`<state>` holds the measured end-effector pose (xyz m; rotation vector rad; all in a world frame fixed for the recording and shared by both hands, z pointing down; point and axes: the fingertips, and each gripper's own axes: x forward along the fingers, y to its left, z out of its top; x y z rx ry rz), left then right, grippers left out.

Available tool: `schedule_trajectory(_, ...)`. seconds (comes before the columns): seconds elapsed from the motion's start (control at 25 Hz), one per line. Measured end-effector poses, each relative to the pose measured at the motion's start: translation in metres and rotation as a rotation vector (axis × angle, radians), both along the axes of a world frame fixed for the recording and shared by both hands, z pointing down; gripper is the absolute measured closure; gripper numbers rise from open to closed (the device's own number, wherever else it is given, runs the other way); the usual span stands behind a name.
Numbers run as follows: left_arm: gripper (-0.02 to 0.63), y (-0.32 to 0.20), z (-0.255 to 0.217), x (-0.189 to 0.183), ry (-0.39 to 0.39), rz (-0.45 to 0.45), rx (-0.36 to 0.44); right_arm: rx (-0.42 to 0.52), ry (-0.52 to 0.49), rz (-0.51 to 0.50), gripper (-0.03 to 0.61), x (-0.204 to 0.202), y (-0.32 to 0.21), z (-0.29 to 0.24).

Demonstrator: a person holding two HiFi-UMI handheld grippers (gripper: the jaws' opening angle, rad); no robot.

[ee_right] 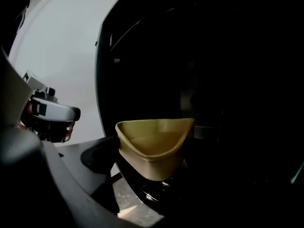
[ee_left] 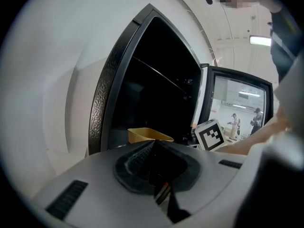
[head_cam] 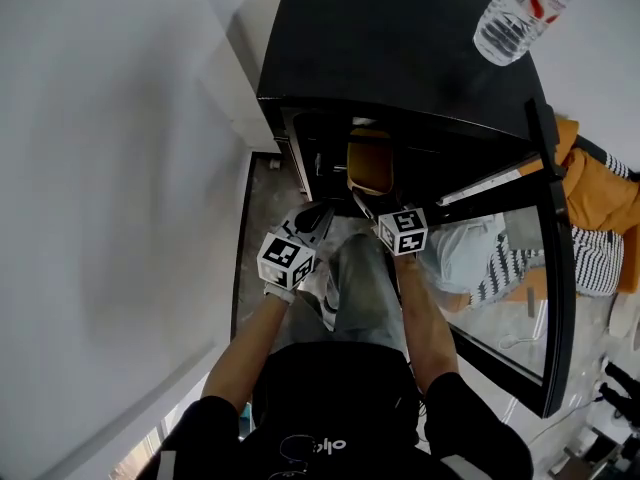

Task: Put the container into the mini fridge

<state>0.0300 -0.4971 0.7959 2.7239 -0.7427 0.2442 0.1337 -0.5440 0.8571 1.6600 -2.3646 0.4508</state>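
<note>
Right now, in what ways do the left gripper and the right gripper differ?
The right gripper is closed on a yellow container, whose rim looks bent; the left gripper holds nothing. The left gripper's jaws are together, while the right gripper's stand wide around the container. Both point toward the open mini fridge.
</note>
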Motion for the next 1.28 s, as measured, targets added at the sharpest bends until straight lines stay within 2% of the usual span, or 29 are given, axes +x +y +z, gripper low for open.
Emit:
schedule_trajectory(0.32,0.606,-0.03,0.025,0.019,0.018,-0.029,-0.029,-0.052,0.029,0.017,0.135,0.016,-0.029,0.041)
schedule_trajectory(0.6,0.606,-0.035,0.024,0.021,0.023,-0.032,-0.018,-0.082,0.103,0.045,0.133,0.015,-0.039,0.048)
schedule_trajectory(0.84,0.606,-0.03,0.02,0.016,0.011,-0.045,-0.023,-0.146,0.084,0.063,0.132,0.014,-0.039,0.044)
schedule_trajectory(1.16,0.606,-0.032,0.009,0.01,0.003,-0.049,-0.018,-0.224,0.08,0.076,0.129,0.017,-0.037,0.065)
schedule_trajectory(1.28,0.606,-0.031,0.008,0.009,-0.005,-0.044,-0.016,-0.218,0.074,0.07,0.109,0.014,-0.037,0.064)
